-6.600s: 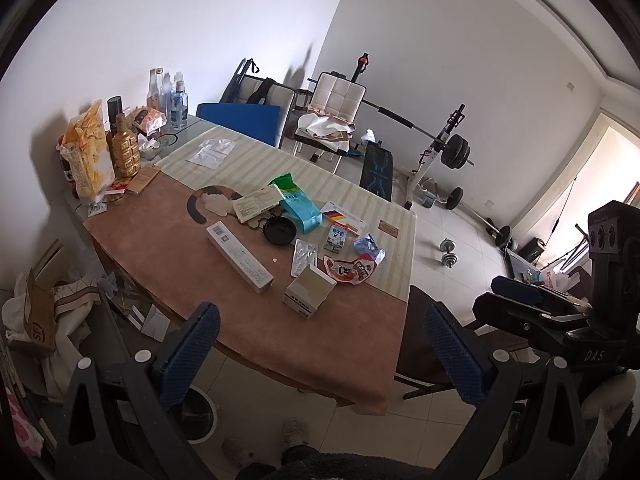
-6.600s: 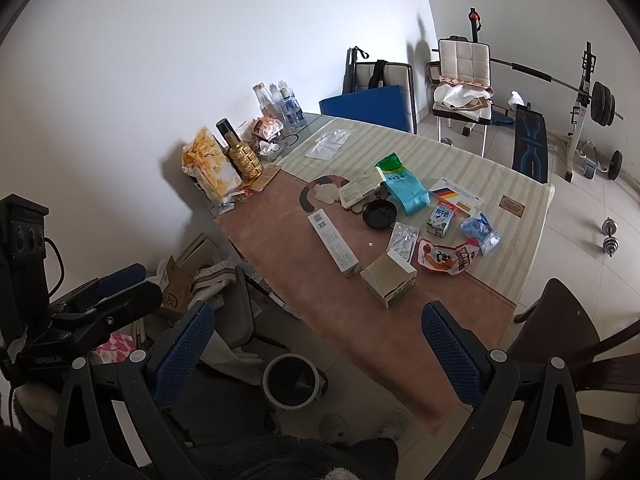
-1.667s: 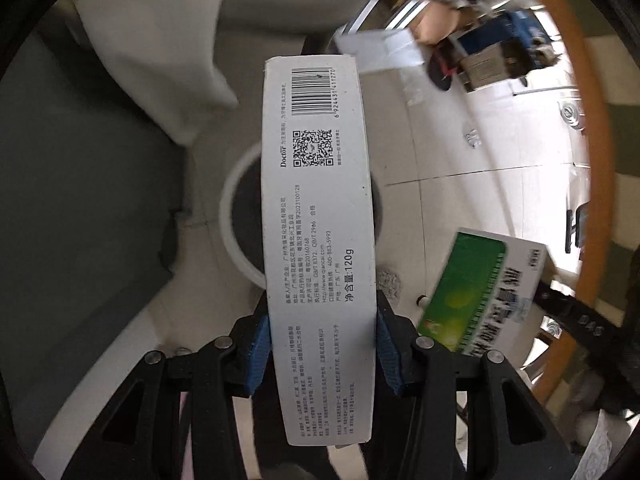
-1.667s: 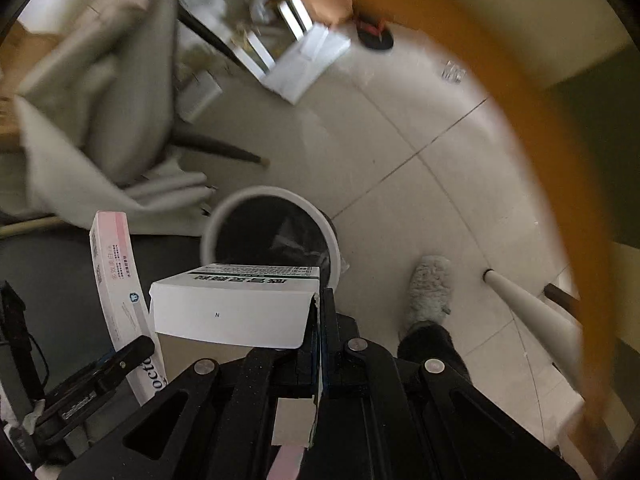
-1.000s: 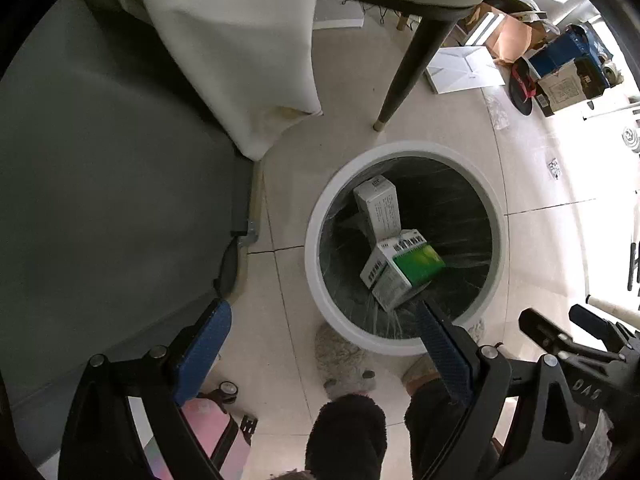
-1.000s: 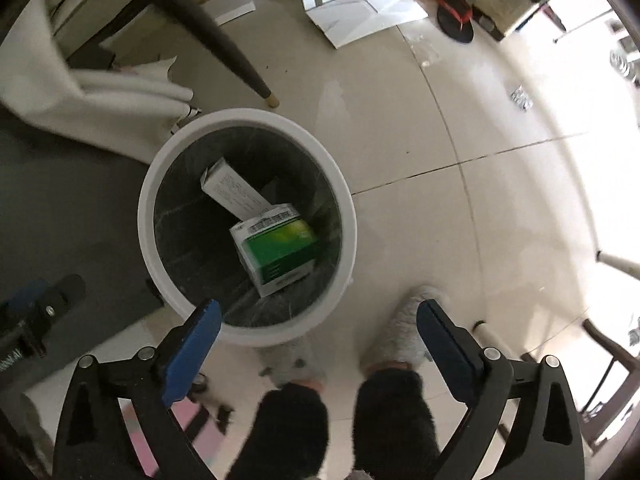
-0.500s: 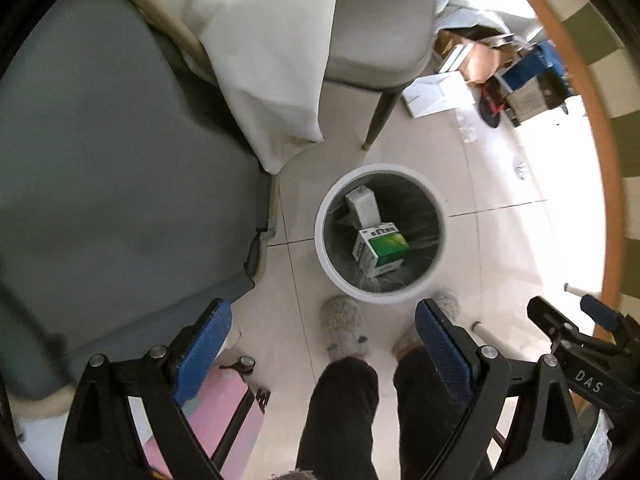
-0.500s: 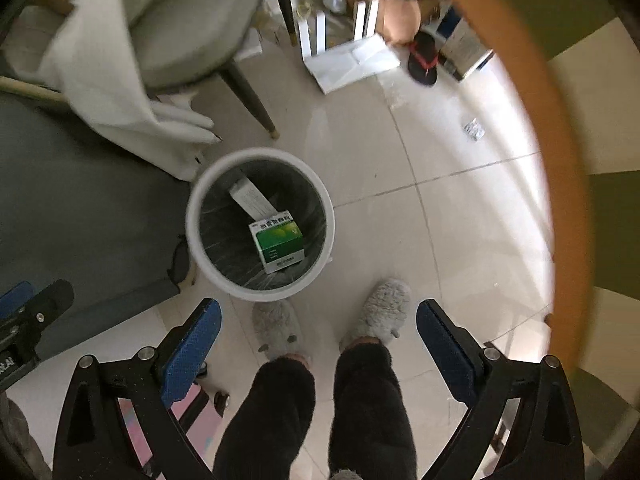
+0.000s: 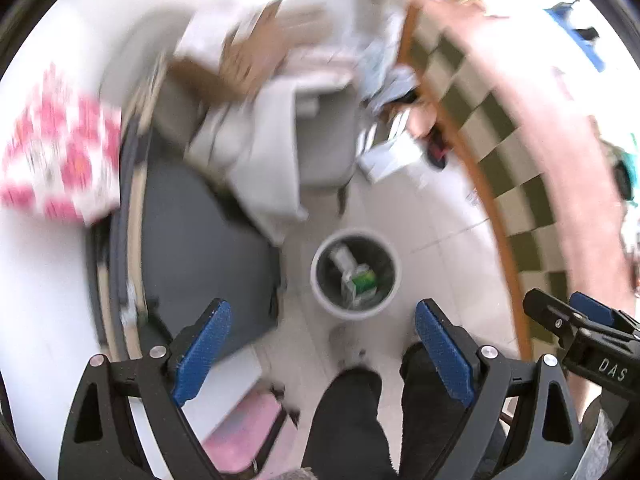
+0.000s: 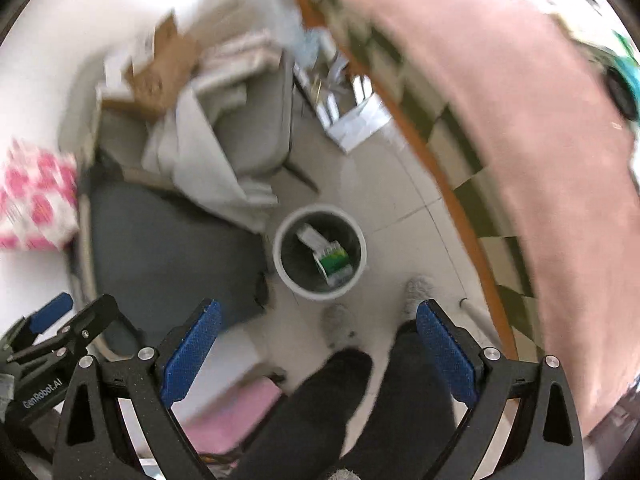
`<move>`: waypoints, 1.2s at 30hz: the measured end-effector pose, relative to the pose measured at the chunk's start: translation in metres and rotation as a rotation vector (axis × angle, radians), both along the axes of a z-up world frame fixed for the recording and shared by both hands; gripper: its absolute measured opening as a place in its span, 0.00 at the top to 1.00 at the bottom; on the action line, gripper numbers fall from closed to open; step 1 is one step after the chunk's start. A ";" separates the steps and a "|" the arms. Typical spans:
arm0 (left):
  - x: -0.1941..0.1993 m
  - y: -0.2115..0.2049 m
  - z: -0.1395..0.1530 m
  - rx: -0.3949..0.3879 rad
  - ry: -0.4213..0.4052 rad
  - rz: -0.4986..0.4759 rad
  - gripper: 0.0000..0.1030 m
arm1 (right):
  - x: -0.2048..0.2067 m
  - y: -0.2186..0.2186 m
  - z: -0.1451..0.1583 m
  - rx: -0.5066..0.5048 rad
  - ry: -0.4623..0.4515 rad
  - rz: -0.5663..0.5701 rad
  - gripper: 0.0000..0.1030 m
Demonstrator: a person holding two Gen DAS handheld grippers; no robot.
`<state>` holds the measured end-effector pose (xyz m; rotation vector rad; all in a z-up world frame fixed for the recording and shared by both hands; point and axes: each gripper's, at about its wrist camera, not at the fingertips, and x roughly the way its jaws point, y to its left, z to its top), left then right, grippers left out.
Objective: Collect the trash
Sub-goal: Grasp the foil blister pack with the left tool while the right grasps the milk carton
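A blurred look down at a tiled room corner beside a table.

The floor point(image 10: 404, 184) is pale glossy tile with thin seams. A grey chair point(image 10: 256, 136), draped with a pale cloth point(image 10: 200, 168) and piled with cardboard point(image 10: 160, 68), stands against a white wall point(image 9: 120, 12). A dark grey mat point(image 9: 192, 248) lies beside it. The table point(image 10: 520, 132) curves along the right, under a pinkish cover with a checked border and an orange edge. Bright daylight washes out the upper parts.
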<state>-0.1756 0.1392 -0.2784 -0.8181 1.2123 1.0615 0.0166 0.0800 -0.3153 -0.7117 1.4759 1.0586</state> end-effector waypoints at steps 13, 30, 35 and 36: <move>0.277 -0.018 0.069 0.115 -0.049 -0.372 0.09 | 0.283 -0.113 0.080 0.099 -0.068 -0.555 0.03; 0.544 -0.043 -0.051 -0.041 0.172 -0.609 0.09 | 0.566 -0.150 -0.064 -0.118 -0.006 -0.883 0.35; 0.561 -0.071 -0.061 -0.105 0.153 -0.715 0.09 | 0.569 -0.152 -0.057 -0.078 0.000 -0.857 0.46; 0.566 -0.078 -0.064 -0.124 0.145 -0.741 0.09 | 0.569 -0.156 -0.053 -0.070 -0.002 -0.858 0.46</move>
